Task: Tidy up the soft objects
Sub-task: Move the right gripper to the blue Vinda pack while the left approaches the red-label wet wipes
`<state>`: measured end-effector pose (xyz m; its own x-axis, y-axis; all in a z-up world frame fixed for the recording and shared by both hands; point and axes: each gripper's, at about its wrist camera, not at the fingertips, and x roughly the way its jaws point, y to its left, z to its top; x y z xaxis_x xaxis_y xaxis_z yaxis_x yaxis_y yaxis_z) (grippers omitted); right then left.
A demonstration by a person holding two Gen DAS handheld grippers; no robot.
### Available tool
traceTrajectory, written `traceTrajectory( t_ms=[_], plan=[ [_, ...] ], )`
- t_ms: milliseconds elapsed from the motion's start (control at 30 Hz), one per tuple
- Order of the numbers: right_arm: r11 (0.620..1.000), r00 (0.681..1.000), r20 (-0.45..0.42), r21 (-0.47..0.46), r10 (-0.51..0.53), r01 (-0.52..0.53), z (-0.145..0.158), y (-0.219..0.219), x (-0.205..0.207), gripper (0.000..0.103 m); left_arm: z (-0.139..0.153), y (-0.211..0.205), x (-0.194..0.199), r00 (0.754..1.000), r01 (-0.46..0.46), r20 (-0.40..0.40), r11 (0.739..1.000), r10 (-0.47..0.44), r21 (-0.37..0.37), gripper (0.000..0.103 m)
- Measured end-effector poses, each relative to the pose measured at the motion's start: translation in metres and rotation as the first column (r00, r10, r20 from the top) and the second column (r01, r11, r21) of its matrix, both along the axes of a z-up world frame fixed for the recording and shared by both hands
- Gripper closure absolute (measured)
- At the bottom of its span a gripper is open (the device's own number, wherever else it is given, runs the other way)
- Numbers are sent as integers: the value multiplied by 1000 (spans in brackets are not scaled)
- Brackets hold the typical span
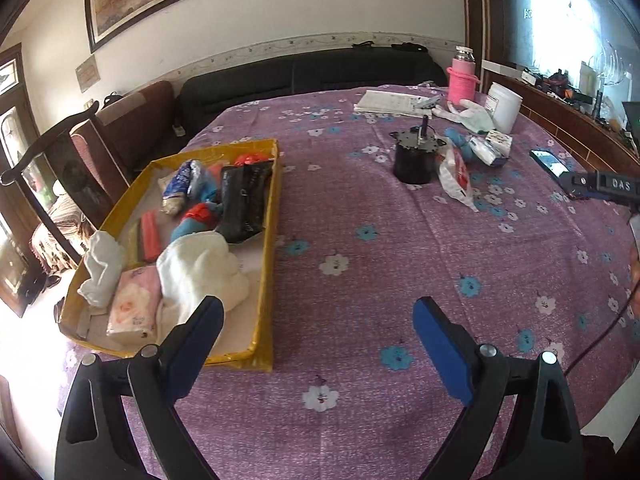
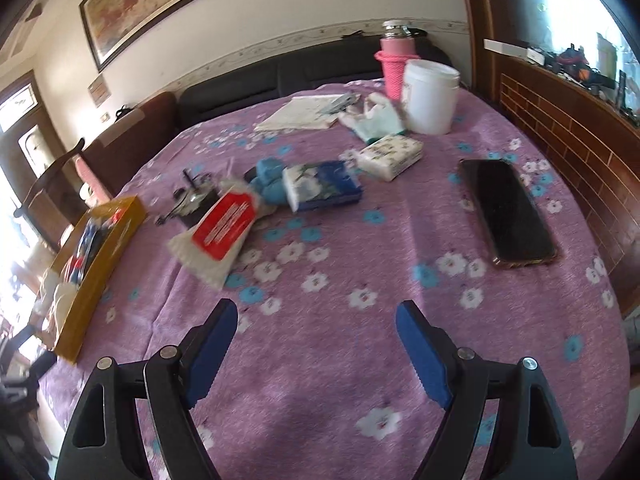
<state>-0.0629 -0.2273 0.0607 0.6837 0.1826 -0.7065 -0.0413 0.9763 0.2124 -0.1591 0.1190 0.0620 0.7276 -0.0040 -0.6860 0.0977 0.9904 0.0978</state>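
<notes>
Hovering over the purple cloth, we hold both grippers with jaws spread apart and nothing between them.

Our left gripper (image 1: 318,316) hangs beside the near end of the yellow tray (image 1: 266,248) at the table's left edge, where a white towel (image 1: 200,268), tissue pack (image 1: 134,308) and black pouch (image 1: 242,200) lie. Our right gripper (image 2: 316,320) faces the table's middle: a red-and-white bag (image 2: 218,236), blue plush (image 2: 270,180) and two tissue packs (image 2: 324,190) wait there, with a phone (image 2: 508,212) near the right edge.
</notes>
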Motion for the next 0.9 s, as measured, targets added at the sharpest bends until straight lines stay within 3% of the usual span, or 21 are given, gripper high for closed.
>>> traceTrajectory(
  t_ms=[200, 333, 467, 600, 667, 767, 900],
  plan=[
    [999, 999, -4, 8, -50, 50, 8, -10, 44, 16, -9, -14, 8, 998, 56, -22, 998, -56, -10, 8],
    [1000, 1000, 0, 5, 10, -10, 13, 16, 79, 16, -11, -14, 14, 998, 56, -34, 998, -57, -30, 8],
    [974, 982, -12, 134, 186, -183, 15, 55, 112, 16, -12, -10, 17, 998, 43, -43, 998, -44, -34, 8],
    [949, 973, -31, 228, 229, -216, 4, 73, 147, 16, -13, -3, 19, 998, 30, -54, 998, -33, -59, 8],
    [929, 971, -50, 308, 233, -207, -6, 72, 161, 16, -13, 1, 20, 998, 21, -59, 997, -25, -68, 8],
    [854, 959, -99, 486, 267, -188, -26, 66, 179, 14, -14, 4, 21, 998, 11, -64, 997, -16, -77, 8],
    [772, 939, -111, 606, 324, -194, -32, 57, 174, 11, -14, 4, 22, 998, 17, -67, 995, -23, -96, 8]
  ],
)
